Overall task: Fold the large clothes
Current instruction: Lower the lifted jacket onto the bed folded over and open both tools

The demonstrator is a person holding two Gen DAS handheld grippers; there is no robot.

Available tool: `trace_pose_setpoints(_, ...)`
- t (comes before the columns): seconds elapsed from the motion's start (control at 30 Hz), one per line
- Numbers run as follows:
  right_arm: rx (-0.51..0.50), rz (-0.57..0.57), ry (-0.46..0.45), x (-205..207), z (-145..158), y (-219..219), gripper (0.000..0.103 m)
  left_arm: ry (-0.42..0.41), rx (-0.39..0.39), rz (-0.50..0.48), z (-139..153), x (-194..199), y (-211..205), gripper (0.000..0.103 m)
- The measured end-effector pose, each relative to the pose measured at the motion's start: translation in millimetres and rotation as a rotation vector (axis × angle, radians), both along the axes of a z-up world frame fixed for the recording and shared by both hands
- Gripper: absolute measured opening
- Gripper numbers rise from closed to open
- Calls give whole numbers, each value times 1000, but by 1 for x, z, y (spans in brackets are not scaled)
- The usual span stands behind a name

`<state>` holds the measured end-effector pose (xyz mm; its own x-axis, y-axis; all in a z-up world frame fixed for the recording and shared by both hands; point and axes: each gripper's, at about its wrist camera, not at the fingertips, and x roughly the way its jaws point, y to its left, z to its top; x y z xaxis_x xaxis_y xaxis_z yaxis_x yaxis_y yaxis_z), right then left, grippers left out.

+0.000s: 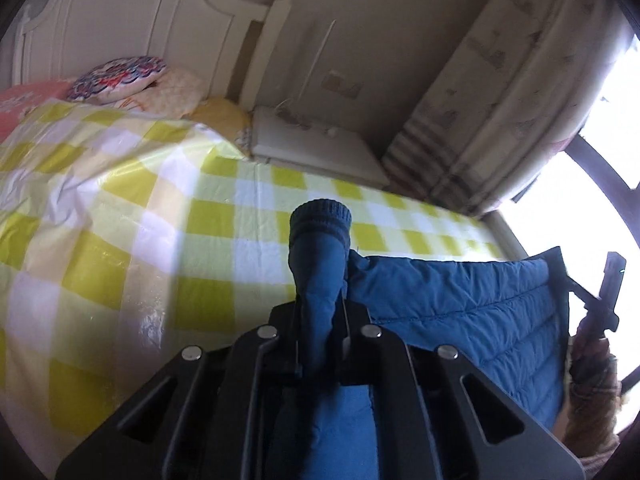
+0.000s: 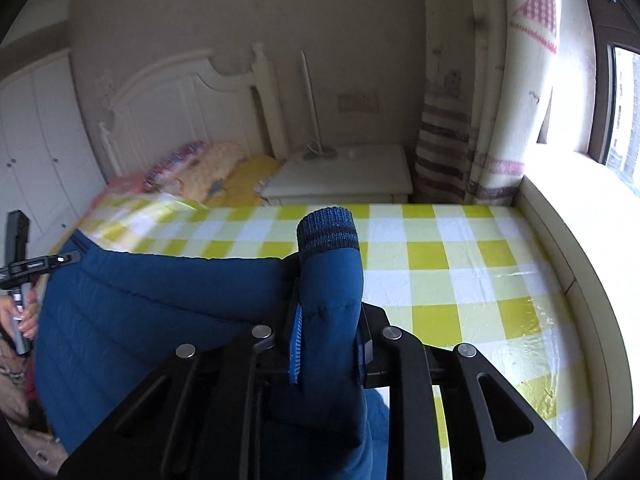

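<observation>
Left gripper point(image 1: 318, 320) pinching one knit-cuffed sleeve point(image 1: 318, 256) of blue quilted jacket point(image 1: 460, 304). Right gripper point(image 2: 326, 344) clamped on other sleeve point(image 2: 330, 280). Jacket body hanging between, near edge of checked bed cover point(image 2: 440, 256). No completed fold visible; laying flat and all folds judged outstanding.

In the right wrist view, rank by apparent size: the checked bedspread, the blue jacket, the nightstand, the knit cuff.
1. Checked bedspread
2. Blue jacket, close to the camera, so unsure against the bedspread
3. Nightstand
4. Knit cuff
</observation>
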<state>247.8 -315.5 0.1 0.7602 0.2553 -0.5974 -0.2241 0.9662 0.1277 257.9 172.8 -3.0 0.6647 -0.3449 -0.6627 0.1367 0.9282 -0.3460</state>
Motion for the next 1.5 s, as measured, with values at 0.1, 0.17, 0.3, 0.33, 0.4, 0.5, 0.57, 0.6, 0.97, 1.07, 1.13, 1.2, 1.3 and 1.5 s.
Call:
trace_pose_setpoints(0.1,-45,-43,129,34,-49,5,23,100,27,32,-39,22,-4,13)
trace_pose_setpoints(0.17,-44,-48,219,47,-84,4,24,145,20,44,-63,26,2,22)
trace_pose_setpoints(0.3,24,-66,240,48,-93,-9,28,155,-16,96,-70,24,17,48)
trace_pose_setpoints(0.33,32,-72,247,46,-90,-12,31,146,13,122,-67,22,18,62)
trace_pose_setpoints(0.4,62,-72,247,35,-78,-20,40,104,33,149,-57,12,25,74)
trace_pose_setpoints(0.5,102,-18,165,-8,-54,-35,94,31,-24,108,-36,-22,43,87)
trace_pose_setpoints(0.57,100,-12,70,-47,-39,-49,99,-2,-50,55,-24,-52,52,94)
trace_pose_setpoints(0.6,99,11,52,-70,-37,-57,99,-16,-51,22,-19,-71,55,99)
trace_pose_setpoints(0.97,237,123,184,-204,-120,-78,84,127,-12,-156,-82,-205,39,100)
trace_pose_setpoints(1.07,269,143,147,-209,-125,-69,61,94,-80,-139,-88,-212,36,99)
trace_pose_setpoints(1.13,294,144,120,-210,-123,-67,41,94,-107,-144,-89,-214,28,69)
trace_pose_setpoints(1.2,246,129,85,-215,-114,-65,30,52,-36,-137,-82,-223,13,57)
trace_pose_setpoints(1.3,197,116,56,-223,-102,-68,27,33,-8,-145,-75,-234,7,47)
trace_pose_setpoints(1.5,202,111,85,-237,-110,-79,27,45,-48,-166,-82,-243,5,48)
